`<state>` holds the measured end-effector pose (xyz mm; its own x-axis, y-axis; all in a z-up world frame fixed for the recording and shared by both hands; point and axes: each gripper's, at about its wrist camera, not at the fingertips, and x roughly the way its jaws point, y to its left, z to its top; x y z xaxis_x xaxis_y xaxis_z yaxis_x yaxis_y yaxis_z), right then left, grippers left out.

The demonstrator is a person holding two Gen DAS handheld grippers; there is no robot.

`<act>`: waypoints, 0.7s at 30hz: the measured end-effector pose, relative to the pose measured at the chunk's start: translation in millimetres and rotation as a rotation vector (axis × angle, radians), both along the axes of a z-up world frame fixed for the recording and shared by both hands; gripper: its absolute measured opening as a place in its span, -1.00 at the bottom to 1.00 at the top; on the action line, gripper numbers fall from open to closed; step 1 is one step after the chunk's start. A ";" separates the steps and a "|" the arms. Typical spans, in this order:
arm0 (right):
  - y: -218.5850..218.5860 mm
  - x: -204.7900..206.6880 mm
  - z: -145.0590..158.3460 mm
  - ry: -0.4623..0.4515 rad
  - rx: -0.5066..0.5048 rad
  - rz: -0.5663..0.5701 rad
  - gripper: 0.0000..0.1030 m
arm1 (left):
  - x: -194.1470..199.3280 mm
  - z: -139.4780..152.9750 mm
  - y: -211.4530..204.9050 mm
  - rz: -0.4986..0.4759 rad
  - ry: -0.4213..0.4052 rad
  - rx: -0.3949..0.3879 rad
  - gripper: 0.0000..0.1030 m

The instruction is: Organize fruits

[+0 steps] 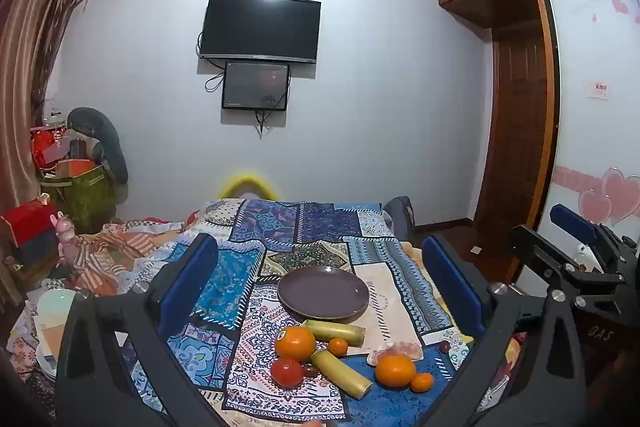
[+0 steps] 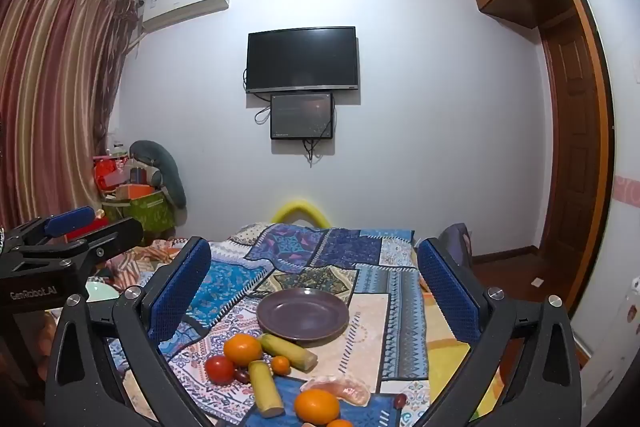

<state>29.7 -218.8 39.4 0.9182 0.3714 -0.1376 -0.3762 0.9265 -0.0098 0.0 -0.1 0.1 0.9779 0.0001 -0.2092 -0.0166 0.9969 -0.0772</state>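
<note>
A dark purple plate (image 1: 323,293) (image 2: 303,313) lies empty on the patchwork cloth. In front of it lie two oranges (image 1: 295,343) (image 2: 242,349), a second one (image 1: 395,371) (image 2: 317,407), a red tomato (image 1: 287,372) (image 2: 219,369), two small tangerines (image 1: 338,346) (image 2: 280,365), two yellow-green stalk pieces (image 1: 341,373) (image 2: 265,389), a peeled fruit in plastic (image 1: 396,351) (image 2: 340,389) and small dark grapes (image 1: 309,370). My left gripper (image 1: 320,287) is open above the pile. My right gripper (image 2: 316,291) is open and empty; it also shows at the right of the left wrist view (image 1: 576,251).
The cloth (image 1: 320,227) covers a bed with rumpled striped bedding (image 1: 116,251) at the left. A pale dish (image 1: 56,303) sits at the left edge. Boxes and clutter (image 1: 72,179) fill the back left corner. A wooden floor and wardrobe (image 1: 516,147) are to the right.
</note>
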 end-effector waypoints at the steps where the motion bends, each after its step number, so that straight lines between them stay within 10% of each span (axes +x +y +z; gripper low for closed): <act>1: -0.2 -0.1 0.1 0.001 0.003 -0.001 1.00 | -0.1 -0.1 0.0 0.002 0.000 0.000 1.00; 21: -5.1 0.0 5.3 0.009 0.025 -0.005 1.00 | -0.1 0.4 -5.6 0.001 -0.011 0.015 1.00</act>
